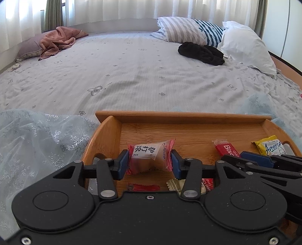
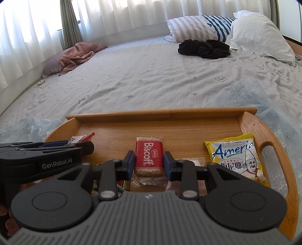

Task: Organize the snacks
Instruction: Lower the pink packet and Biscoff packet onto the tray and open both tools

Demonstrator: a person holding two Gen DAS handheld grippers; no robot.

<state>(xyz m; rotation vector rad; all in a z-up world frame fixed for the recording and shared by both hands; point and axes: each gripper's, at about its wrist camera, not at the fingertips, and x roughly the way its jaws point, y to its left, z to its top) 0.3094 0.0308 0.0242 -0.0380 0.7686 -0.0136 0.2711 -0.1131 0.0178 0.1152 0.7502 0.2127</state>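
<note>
Daylight filters through white sheer curtains (image 1: 117, 9) behind a wide bed (image 1: 132, 71) in grey patterned sheets; striped pillows (image 1: 188, 30) upper right, a pink blanket (image 1: 58, 39) crumpled upper left.

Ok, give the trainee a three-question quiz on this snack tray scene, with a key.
1. True or false: the left gripper has its fingers closed on the pink-wrapped pastry.
2. Multiple choice: what does the right gripper hold? A) the yellow America snack packet B) the red Biscoff biscuit C) nothing
3. Short answer: what do the snacks lie in, and what does it rest on?

Key:
1. True.
2. B, the Biscoff biscuit; the yellow America snack packet lies untouched to its right.
3. A wooden tray, resting on the bed.
</note>
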